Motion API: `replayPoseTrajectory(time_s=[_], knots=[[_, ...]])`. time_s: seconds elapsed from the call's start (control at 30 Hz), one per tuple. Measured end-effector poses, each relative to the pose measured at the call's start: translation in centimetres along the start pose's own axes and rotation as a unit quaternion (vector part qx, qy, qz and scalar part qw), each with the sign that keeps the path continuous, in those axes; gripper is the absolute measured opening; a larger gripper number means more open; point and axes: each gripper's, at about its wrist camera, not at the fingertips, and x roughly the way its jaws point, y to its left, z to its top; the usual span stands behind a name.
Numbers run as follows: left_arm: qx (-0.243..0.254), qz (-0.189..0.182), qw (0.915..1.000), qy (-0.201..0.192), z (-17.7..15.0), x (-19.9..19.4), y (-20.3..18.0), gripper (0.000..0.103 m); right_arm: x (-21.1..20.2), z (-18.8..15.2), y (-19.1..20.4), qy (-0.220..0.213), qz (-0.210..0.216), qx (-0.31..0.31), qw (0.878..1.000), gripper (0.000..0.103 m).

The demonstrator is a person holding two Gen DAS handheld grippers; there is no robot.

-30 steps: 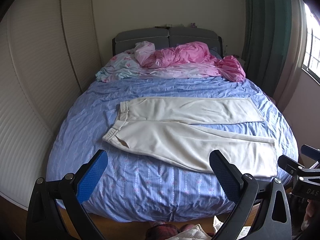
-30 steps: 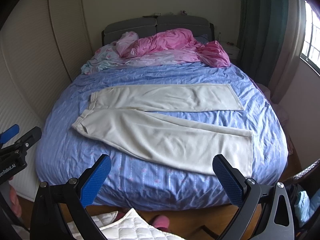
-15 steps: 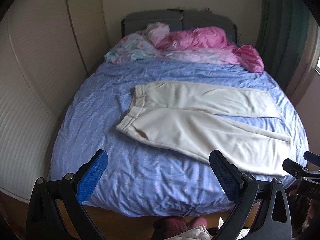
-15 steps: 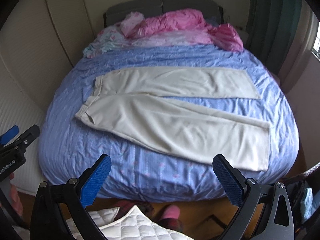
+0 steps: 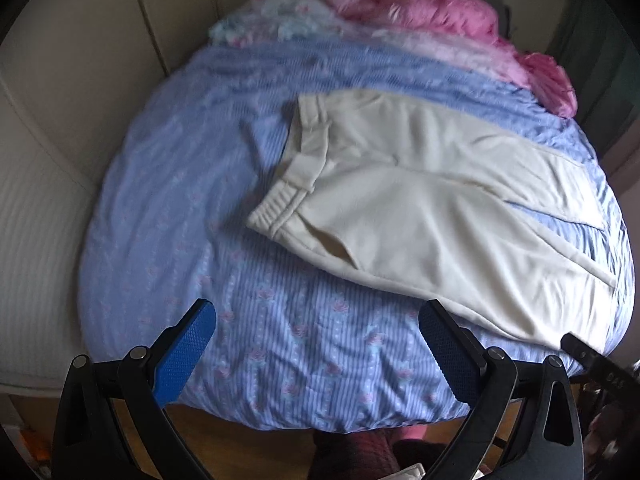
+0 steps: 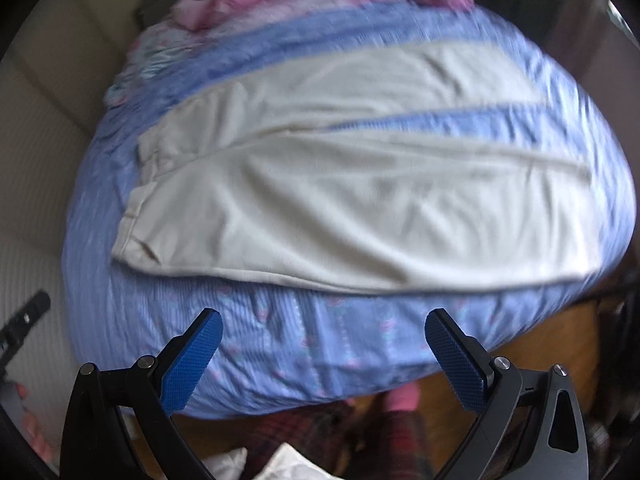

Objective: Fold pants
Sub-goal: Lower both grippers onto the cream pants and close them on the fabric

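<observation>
Both grippers I hold are spread wide, nothing between the blue pads. Left gripper (image 5: 318,334) hangs over the near edge of the bed (image 5: 168,240), above bare blue striped sheet; its right pad (image 5: 448,354) sits just short of the pants' near hem line, not touching as far as I can tell. Pants (image 5: 420,208), cream, lie flat on the sheet ahead and to the right of this gripper, waistband toward the left, legs running off to the right. The two legs are splayed, a wedge of blue sheet showing between them at the right. Waistband end is ahead of the gripper, well apart from it.

Right gripper (image 6: 322,334) also hovers at the near bed edge, over sheet, jaws wide. In the right wrist view, which is blurred, the pants (image 6: 340,200) spread across the bed just beyond the fingertips; the near leg's edge runs across right ahead of both pads, close but apart. Waistband is at left, leg ends at right.

Pink bedding (image 5: 440,20) is heaped at the far end of the bed, clear of the pants. Part of the other gripper shows at each view's side edge. Wood floor (image 5: 248,444) and plaid fabric show below the bed edge.
</observation>
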Motion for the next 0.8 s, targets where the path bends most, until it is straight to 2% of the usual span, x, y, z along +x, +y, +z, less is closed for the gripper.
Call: replayPoseTrajectory(time_s=[0.1,0.27,0.4,0.5,0.6,0.7,0.8], knots=[[-0.012,-0.019,0.9994,0.027,0.8,3.4,0.5,0.103,3.5,0.0,0.0,0.020,0.000,0.041,0.999,0.102],[-0.029,-0.035,0.9973,0.057,2.2,8.8,0.3,0.103,8.1,0.5,0.4,0.036,-0.009,0.071,0.997,0.102],[-0.070,-0.059,0.9919,0.088,3.7,12.6,1.2,0.102,11.3,0.8,-1.0,0.057,0.006,0.149,0.987,0.102],[-0.077,-0.051,0.9899,0.108,4.4,15.0,1.5,0.102,12.7,0.7,-2.2,0.061,0.015,0.203,0.977,0.102],[-0.071,-0.049,0.9882,0.127,4.5,16.7,1.0,0.102,13.7,0.9,-2.1,0.059,0.016,0.217,0.974,0.101],[-0.102,-0.047,0.9830,0.146,4.2,18.4,1.4,0.102,15.0,0.6,-2.2,0.061,0.009,0.235,0.970,0.101],[-0.110,-0.049,0.9792,0.163,3.7,19.6,1.2,0.099,16.5,0.0,-2.6,0.071,0.010,0.263,0.962,0.100]])
